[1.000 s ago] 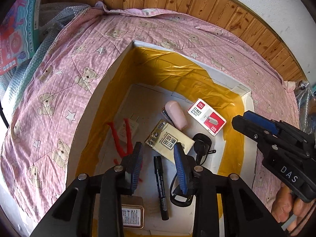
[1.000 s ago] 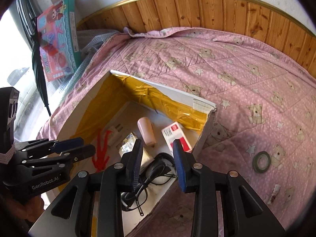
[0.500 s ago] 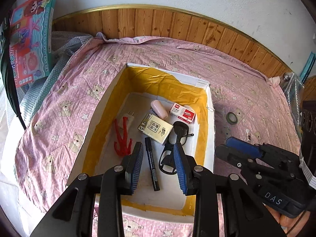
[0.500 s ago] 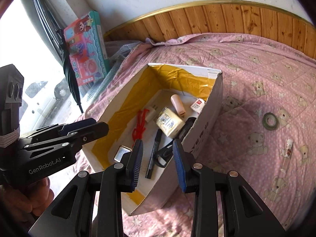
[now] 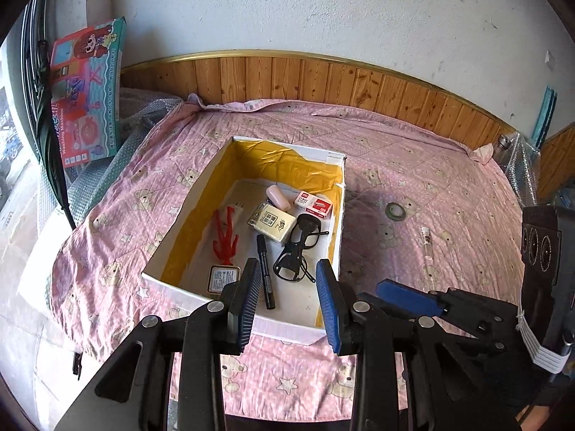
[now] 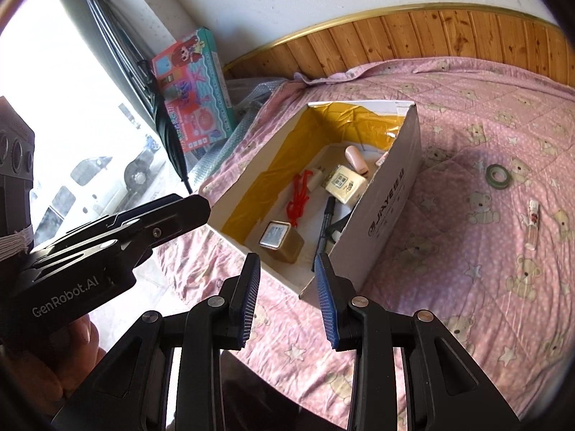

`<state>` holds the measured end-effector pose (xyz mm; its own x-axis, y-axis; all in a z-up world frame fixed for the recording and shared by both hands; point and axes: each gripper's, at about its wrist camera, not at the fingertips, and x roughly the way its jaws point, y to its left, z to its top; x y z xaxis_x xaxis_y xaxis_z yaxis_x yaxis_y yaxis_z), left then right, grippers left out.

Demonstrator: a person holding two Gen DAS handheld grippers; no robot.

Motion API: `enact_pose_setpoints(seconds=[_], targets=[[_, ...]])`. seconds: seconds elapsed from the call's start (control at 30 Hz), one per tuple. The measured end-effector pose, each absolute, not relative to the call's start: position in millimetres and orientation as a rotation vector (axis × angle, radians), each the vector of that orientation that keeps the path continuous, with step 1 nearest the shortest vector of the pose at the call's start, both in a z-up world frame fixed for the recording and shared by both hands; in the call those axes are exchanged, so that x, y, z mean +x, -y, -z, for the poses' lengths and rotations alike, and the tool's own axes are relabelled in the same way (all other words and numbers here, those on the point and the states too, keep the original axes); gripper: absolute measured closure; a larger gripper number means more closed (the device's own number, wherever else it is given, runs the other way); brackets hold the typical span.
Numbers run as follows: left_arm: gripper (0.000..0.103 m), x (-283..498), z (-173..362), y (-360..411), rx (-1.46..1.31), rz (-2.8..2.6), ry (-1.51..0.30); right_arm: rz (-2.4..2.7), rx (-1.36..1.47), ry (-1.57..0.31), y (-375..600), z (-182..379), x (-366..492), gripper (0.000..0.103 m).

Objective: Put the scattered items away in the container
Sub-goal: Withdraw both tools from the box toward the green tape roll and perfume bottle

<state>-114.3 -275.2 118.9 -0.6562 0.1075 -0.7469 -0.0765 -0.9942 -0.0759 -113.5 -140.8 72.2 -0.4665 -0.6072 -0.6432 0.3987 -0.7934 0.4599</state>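
White box (image 5: 325, 160) w/ yellow lining sits mid-bedspread (image 5: 431, 165); inside: black marker (image 5: 265, 273), glasses (image 5: 300, 248), red clip (image 5: 224, 239), staple pack (image 5: 312, 204). L view shows glasses whole; R view hides most behind box wall but shows its printed side (image 6: 390, 201). On spread at 3 o'clock of box: tape roll (image 5: 396, 210), small vial (image 5: 426, 241), apart. Left gripper (image 5: 289, 301) fingers spread, empty; right gripper (image 6: 287, 301) likewise; both held at 6 o'clock of box.
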Motion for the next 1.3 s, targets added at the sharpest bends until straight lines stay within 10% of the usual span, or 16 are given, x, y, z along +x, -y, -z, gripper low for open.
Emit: enact_pose_setpoints(seconds=[1.3], targets=[[0.069,-138.9,-50.7,190.9,-1.351,-2.530,0.011,2.454,1.326,0.732,-9.0,25.3,-104.6,0.074]])
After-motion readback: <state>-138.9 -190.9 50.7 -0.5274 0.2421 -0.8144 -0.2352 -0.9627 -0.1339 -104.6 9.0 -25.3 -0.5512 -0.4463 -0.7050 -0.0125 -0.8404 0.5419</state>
